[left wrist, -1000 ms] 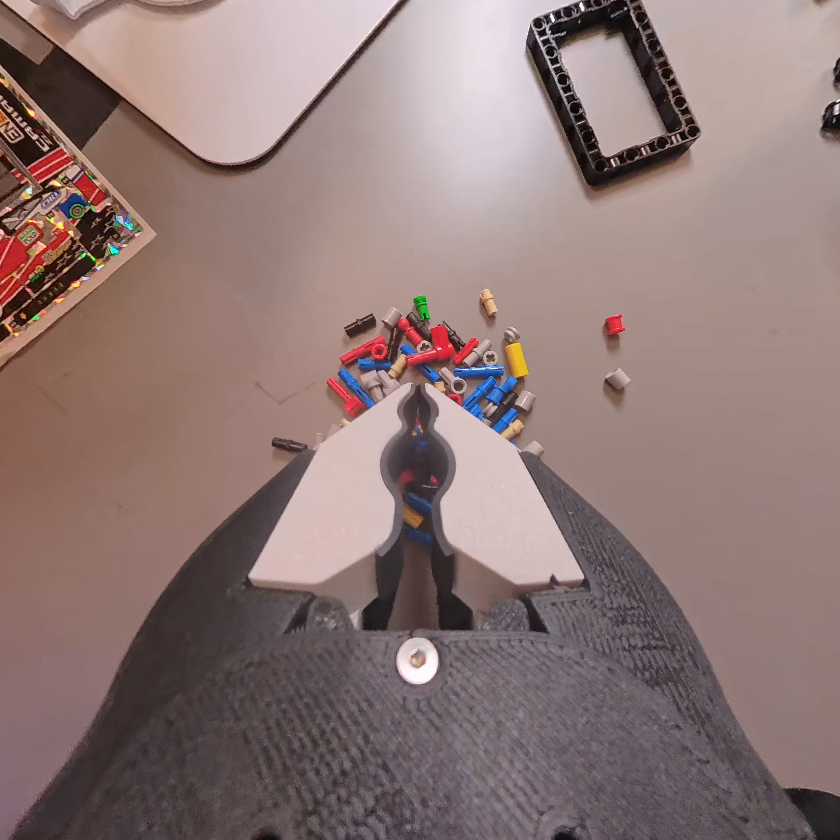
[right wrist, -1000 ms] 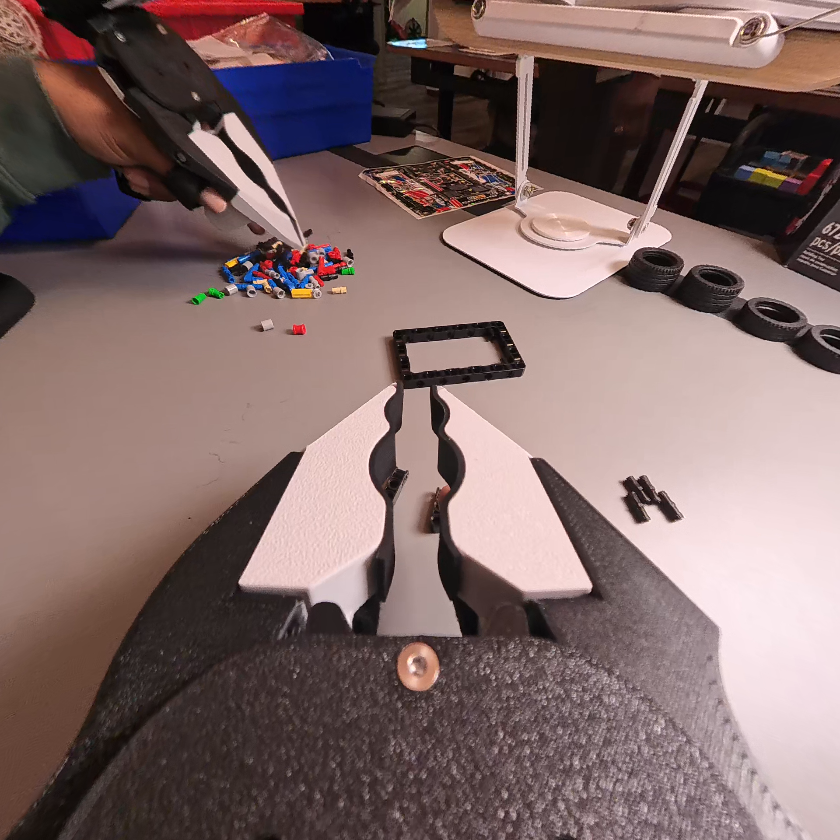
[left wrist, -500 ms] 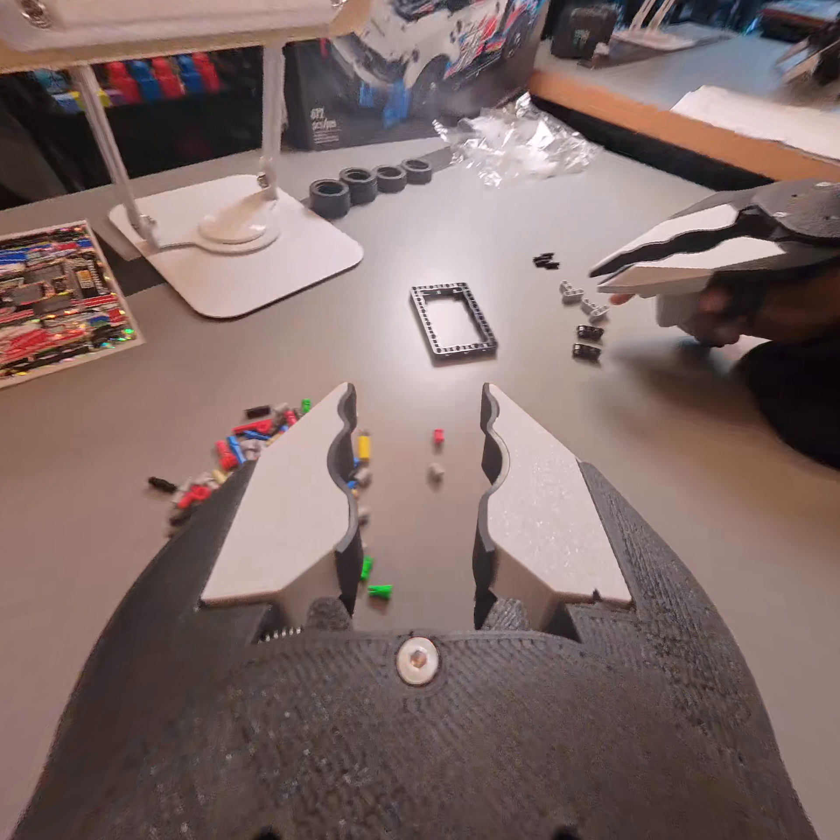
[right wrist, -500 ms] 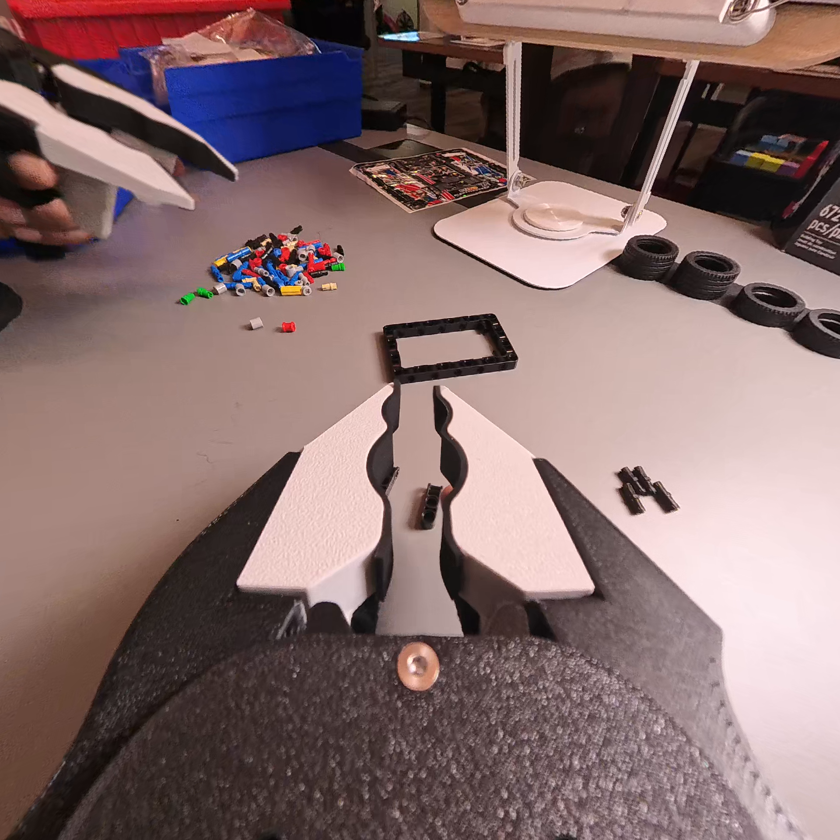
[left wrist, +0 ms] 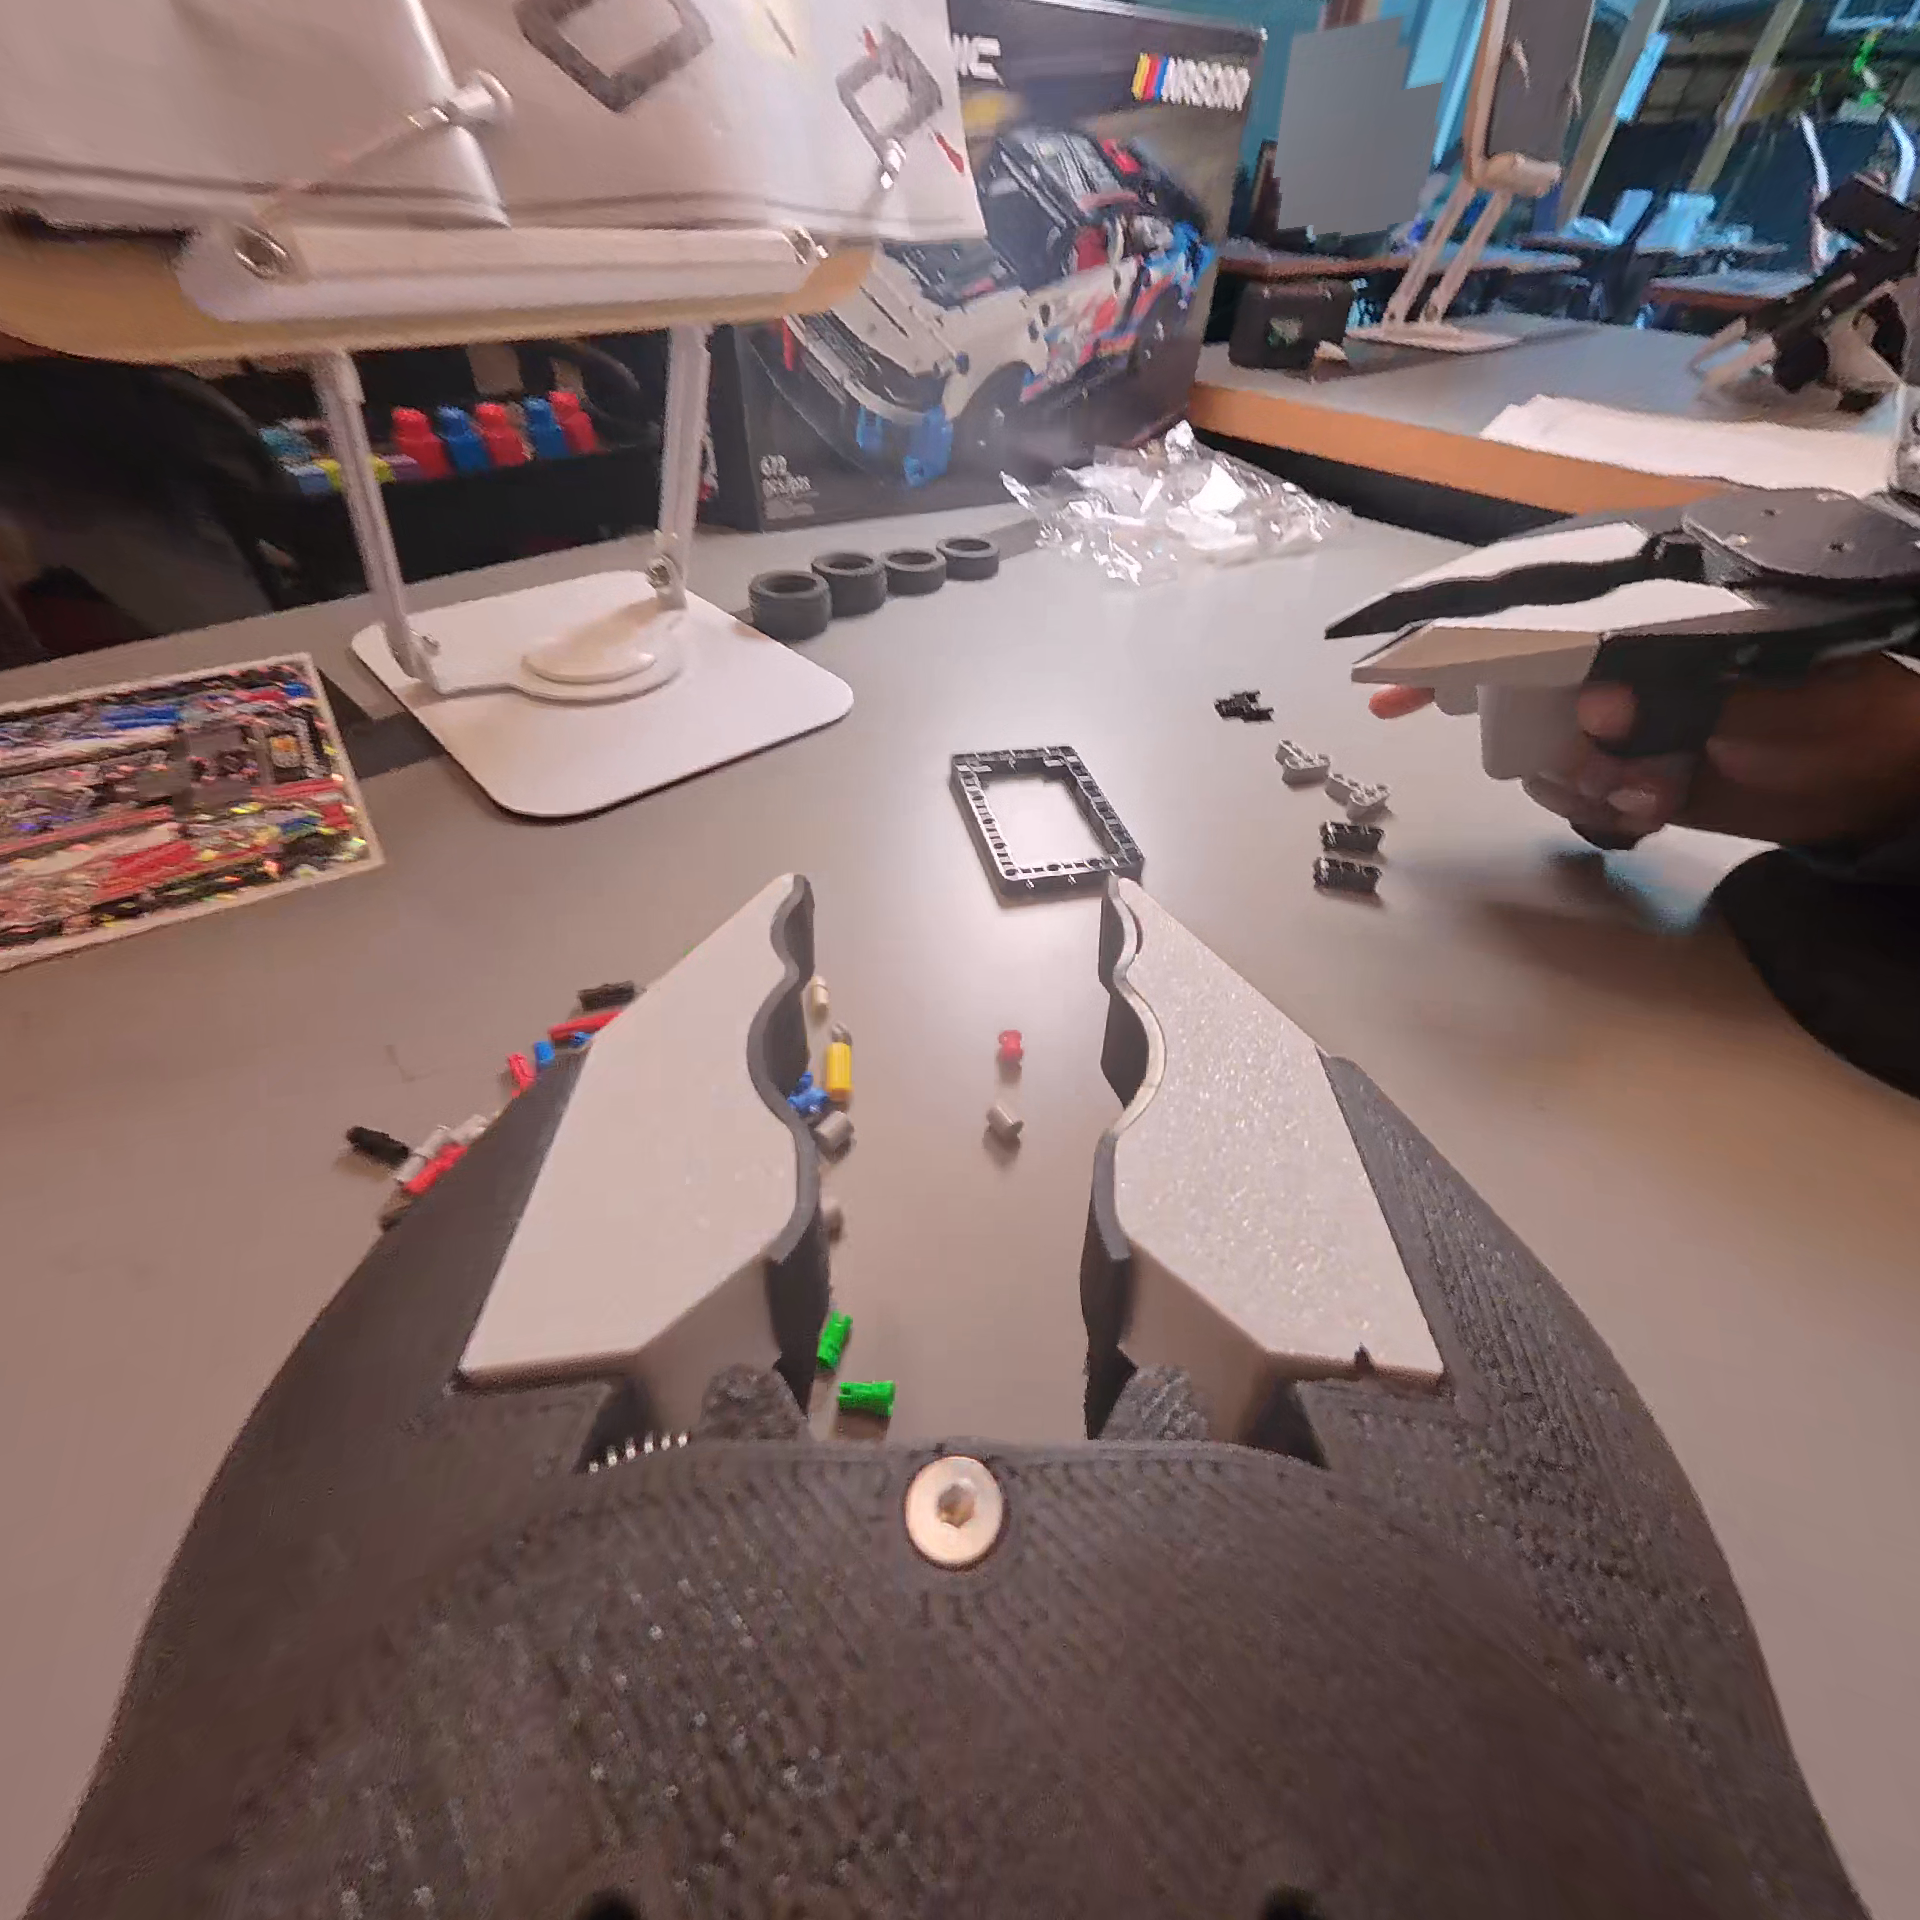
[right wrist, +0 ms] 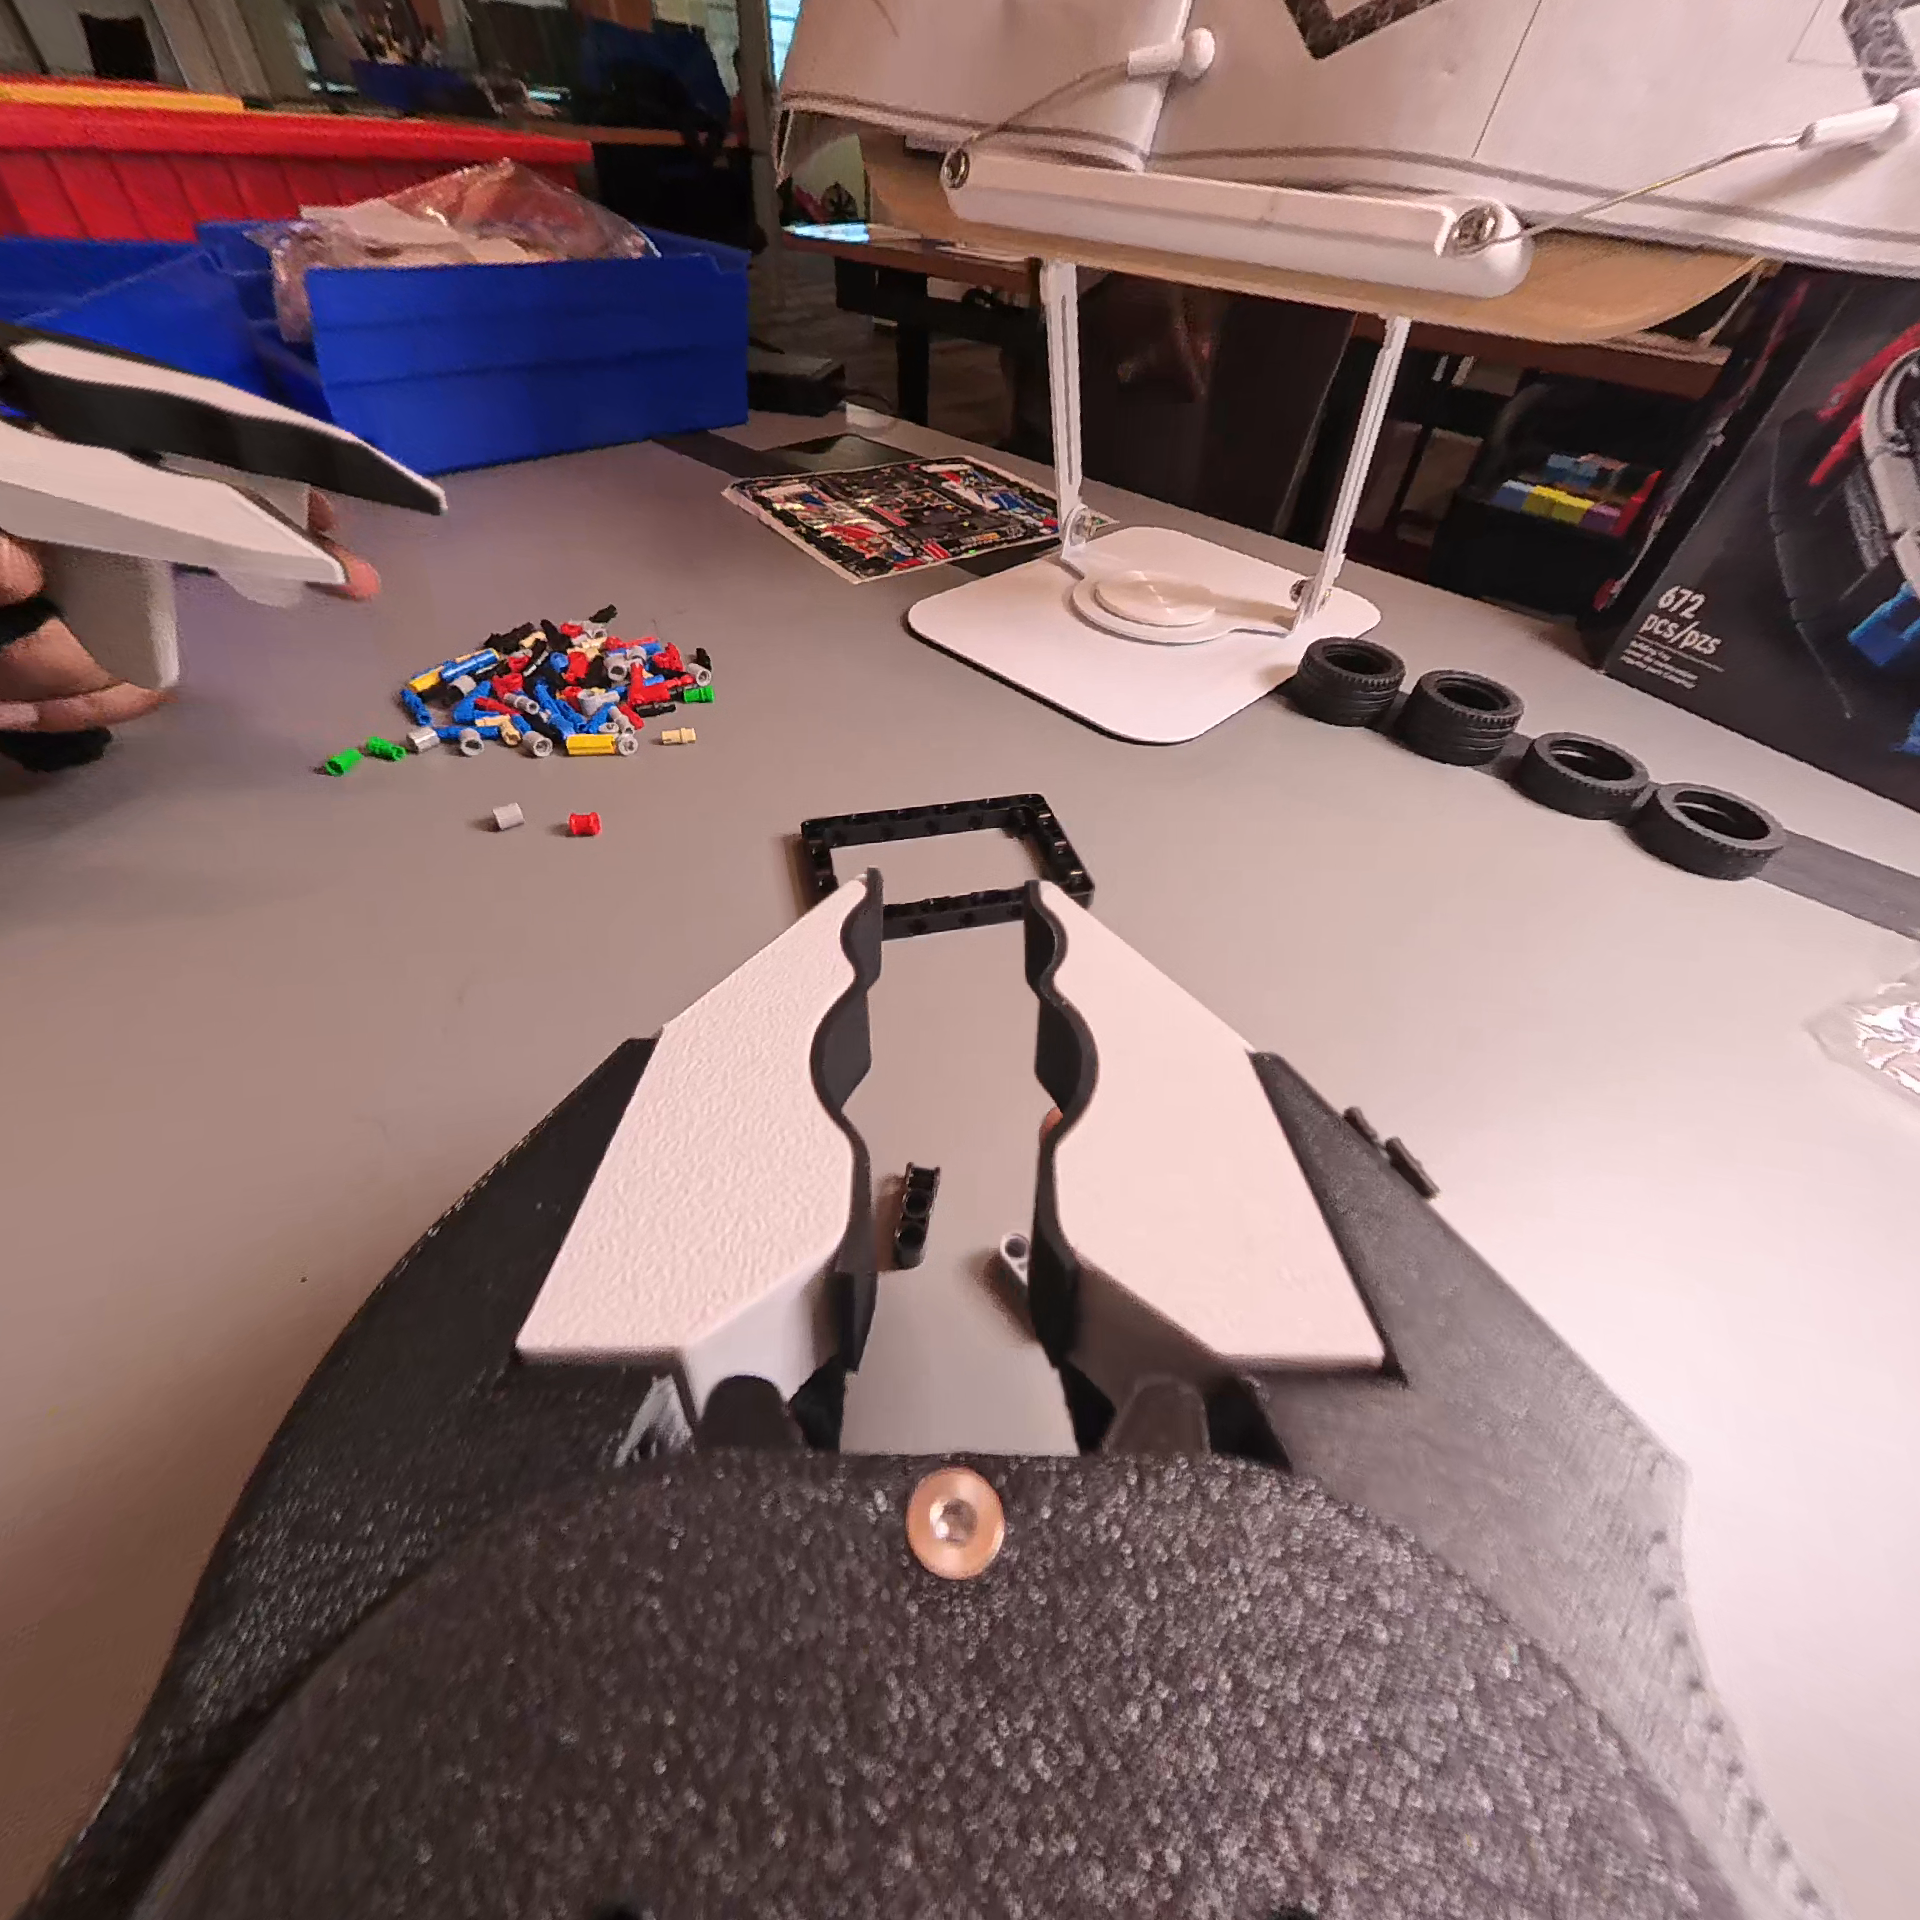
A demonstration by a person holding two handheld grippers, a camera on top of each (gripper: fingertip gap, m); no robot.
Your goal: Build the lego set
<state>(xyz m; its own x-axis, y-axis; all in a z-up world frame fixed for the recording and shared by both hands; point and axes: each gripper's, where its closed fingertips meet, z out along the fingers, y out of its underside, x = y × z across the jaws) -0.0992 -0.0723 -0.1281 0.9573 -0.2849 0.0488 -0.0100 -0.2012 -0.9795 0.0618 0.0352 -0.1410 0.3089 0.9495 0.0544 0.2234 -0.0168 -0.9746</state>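
Blue bin (right wrist: 520,343), upper left: crumpled plastic bag (right wrist: 457,223) inside | left tongs (left wrist: 956,904) released | right tongs (right wrist: 951,894) released, empty

The counter (left wrist: 1299,1091) is smooth, matt grey, while the small pins (right wrist: 551,691) and black frame (left wrist: 1044,821) look like glossy plastic. The tyres (right wrist: 1579,774) are matt ribbed rubber. The sticker sheet (left wrist: 156,800) glitters like foil, and the wrapping (left wrist: 1174,514) is crinkled clear film.
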